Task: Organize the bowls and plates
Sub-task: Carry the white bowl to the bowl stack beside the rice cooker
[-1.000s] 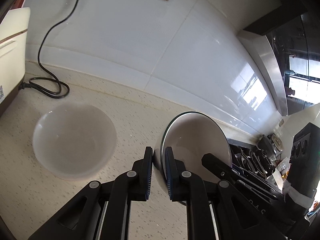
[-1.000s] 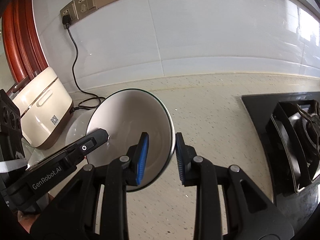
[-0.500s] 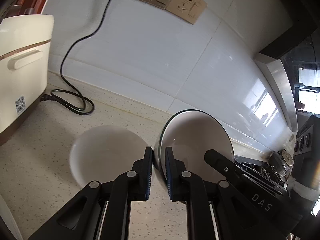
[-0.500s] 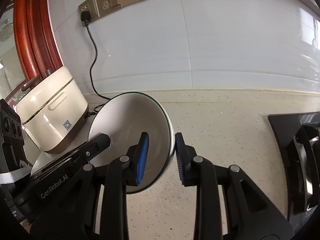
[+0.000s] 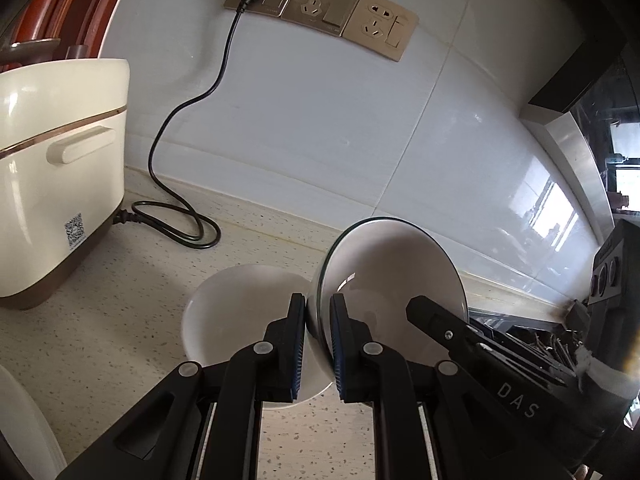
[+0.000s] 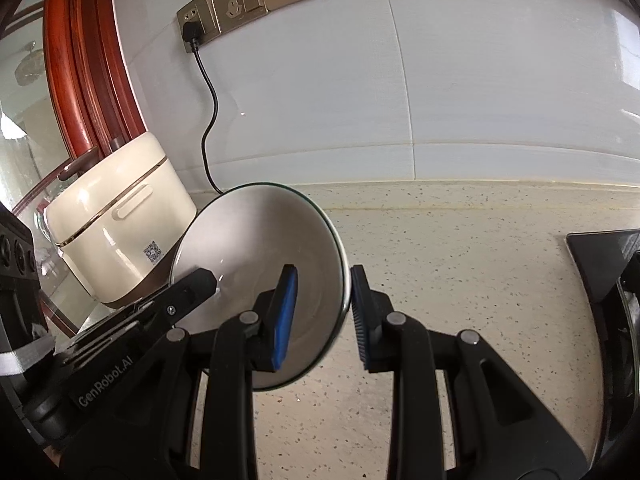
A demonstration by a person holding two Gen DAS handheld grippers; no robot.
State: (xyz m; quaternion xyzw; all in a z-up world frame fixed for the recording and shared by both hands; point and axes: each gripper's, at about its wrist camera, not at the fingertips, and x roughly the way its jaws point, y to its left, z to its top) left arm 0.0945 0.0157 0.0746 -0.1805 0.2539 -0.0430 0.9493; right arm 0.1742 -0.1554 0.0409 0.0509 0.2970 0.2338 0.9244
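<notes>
Two grippers share one white, dark-rimmed ceramic bowl (image 5: 394,280), tilted above the speckled beige surface (image 5: 120,320): the left gripper (image 5: 318,344) pinches its left rim, the right gripper (image 6: 324,312) clamps its right rim. A plain white bowl (image 5: 240,308) sits below, near a cream rice cooker (image 5: 52,172).

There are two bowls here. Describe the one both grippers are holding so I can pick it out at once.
Start at the cream cooker under the wall sockets. A plain white bowl sits on the speckled counter. Right of it, the green-rimmed bowl is tilted on edge off the counter, pinched by the left gripper and the right gripper.
</notes>
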